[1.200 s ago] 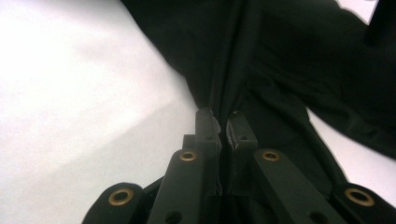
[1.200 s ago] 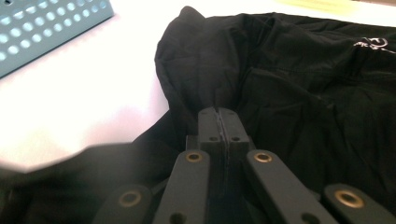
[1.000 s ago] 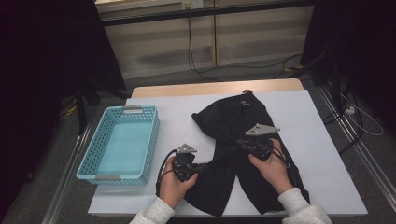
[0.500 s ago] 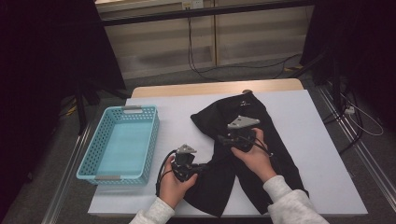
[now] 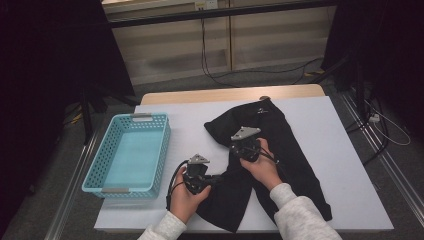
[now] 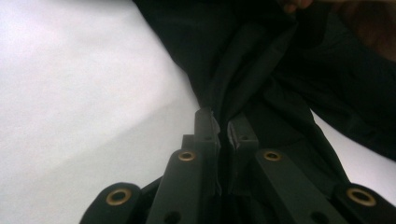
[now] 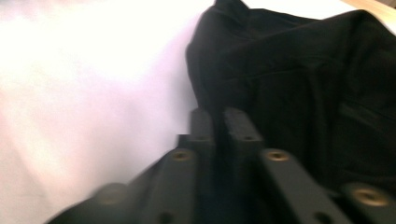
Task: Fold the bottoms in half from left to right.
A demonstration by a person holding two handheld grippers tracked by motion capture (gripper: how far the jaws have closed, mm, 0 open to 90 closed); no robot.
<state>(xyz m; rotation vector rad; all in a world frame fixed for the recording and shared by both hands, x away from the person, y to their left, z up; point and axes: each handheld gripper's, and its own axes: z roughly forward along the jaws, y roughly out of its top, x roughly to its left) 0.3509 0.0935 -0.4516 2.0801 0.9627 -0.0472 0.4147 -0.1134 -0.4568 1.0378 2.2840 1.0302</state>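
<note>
Black trousers [image 5: 280, 165] spread across centre-right of white table [image 5: 350, 150]. Left gripper [image 5: 200, 181] clamped on fabric edge, lower centre. Right gripper [image 5: 246, 148] just snapped shut on cloth mid-frame. Best folded slowly toward blue basket [image 5: 131, 155], keeping both pinches taut.
</note>
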